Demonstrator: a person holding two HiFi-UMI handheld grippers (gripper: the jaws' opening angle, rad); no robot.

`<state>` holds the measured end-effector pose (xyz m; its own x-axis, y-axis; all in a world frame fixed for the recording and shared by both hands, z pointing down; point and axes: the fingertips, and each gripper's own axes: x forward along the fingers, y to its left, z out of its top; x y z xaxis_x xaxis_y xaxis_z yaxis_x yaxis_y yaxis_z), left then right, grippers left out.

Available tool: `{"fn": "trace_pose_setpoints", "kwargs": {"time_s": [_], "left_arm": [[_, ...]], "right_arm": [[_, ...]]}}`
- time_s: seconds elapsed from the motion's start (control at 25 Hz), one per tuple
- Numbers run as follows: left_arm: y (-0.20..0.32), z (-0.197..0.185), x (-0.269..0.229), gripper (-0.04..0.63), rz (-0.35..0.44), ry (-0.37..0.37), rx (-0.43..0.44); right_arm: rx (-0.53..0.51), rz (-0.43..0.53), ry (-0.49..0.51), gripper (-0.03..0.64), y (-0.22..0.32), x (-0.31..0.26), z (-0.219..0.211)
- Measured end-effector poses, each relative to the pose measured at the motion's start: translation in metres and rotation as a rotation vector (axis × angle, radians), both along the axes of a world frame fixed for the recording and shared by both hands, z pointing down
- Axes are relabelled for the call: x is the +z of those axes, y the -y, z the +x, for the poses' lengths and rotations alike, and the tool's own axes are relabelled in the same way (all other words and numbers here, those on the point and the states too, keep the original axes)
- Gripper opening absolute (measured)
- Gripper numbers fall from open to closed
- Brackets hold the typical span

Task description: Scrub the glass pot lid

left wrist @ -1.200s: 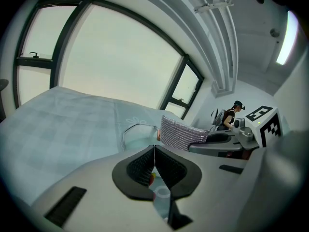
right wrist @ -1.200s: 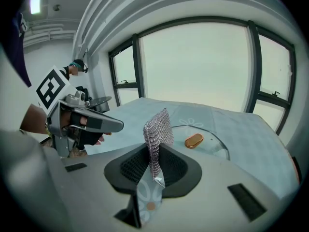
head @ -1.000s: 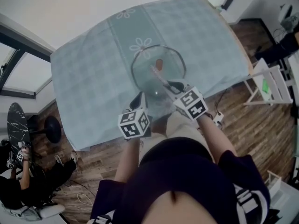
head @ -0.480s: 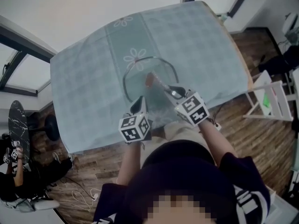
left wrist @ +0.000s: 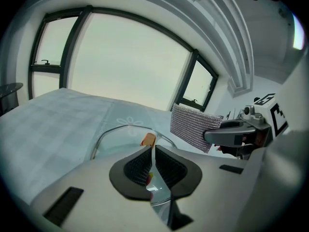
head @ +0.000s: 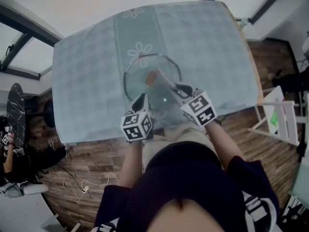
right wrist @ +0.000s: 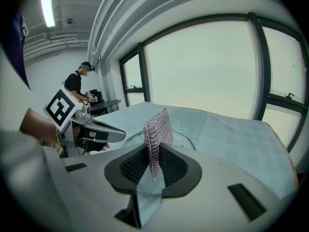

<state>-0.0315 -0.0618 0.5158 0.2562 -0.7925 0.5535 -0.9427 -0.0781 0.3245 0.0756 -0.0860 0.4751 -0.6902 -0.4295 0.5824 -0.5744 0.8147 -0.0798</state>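
On a table (head: 215, 47) covered with a pale blue checked cloth (head: 82, 81) printed with daisies, a round glass pot lid (head: 137, 83) with an orange-brown knob (head: 150, 78) at its centre is sitting toward the person's side. The left tool (head: 141, 102) is closed and pinching the lid's near rim, the glass edge standing between its dark ribbed pads in the left gripper view. The right tool (head: 181, 90), just beside it, is clamping a silvery mesh scrubber (head: 166, 81), which is reaching over the lid toward the knob; whether the mesh is touching the glass cannot be told. Large windows (left wrist: 125, 66) are filling the wall beyond the table, and a wooden floor (head: 96, 163) is showing beneath the person's arms.
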Motion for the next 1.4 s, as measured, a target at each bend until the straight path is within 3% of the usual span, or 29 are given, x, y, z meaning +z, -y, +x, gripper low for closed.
{"fn": "trace_pose_setpoints", "kwargs": {"time_s": [0.12, 0.4, 0.6, 0.92, 1.4], "left_arm": [[0.001, 0.007, 0.005, 0.019, -0.009, 0.002, 0.004], [0.017, 0.023, 0.014, 0.185, -0.037, 0.048, 0.054], [0.036, 0.021, 0.024, 0.241, -0.061, 0.080, 0.062], [0.070, 0.017, 0.046, 0.267, -0.101, 0.205, 0.109], [0.095, 0.024, 0.080, 0.265, -0.171, 0.265, 0.179]], "right_arm": [[-0.010, -0.003, 0.012, 0.072, 0.002, 0.003, 0.005], [0.007, -0.031, 0.041, 0.072, 0.006, 0.010, 0.018], [0.025, -0.033, 0.049, 0.072, 0.014, 0.009, 0.026], [0.057, -0.057, 0.050, 0.072, 0.022, 0.016, 0.039], [0.108, -0.094, 0.048, 0.072, 0.047, 0.026, 0.043]]}}
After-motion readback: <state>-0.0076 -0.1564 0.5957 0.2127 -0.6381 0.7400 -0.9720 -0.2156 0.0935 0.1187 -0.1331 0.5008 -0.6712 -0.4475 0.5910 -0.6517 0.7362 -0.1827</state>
